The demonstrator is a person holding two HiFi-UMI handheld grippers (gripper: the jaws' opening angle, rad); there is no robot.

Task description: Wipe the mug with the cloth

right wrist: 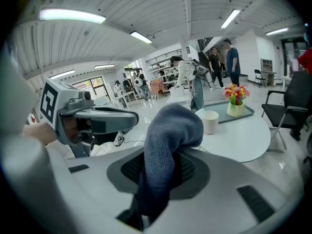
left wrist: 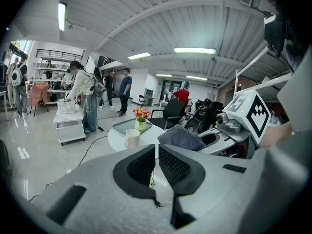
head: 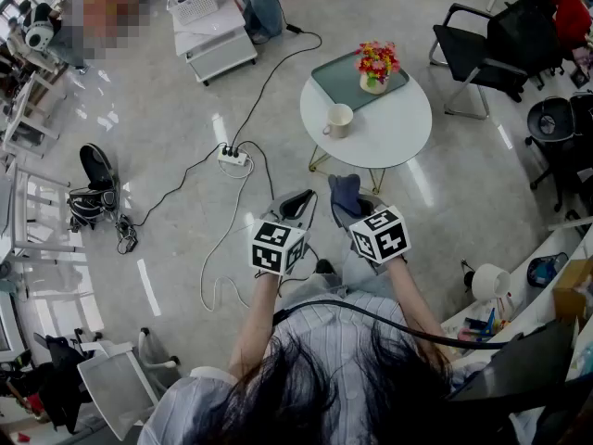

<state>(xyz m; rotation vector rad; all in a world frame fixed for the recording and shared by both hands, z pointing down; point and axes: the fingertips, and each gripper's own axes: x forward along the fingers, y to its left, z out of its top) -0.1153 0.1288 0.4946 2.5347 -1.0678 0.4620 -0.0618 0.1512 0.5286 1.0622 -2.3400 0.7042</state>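
right claw [right wrist: 158,172] clamped on cloth [right wrist: 170,126] | mug [right wrist: 210,122] on white table [right wrist: 243,141] beyond

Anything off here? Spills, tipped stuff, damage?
Nothing stands out. The mug stands upright on the round table, the flower vase upright on its tray, no spill visible. The cloth is clamped in the right gripper, drooping over its jaws. Only a corded power strip lies mid-floor.
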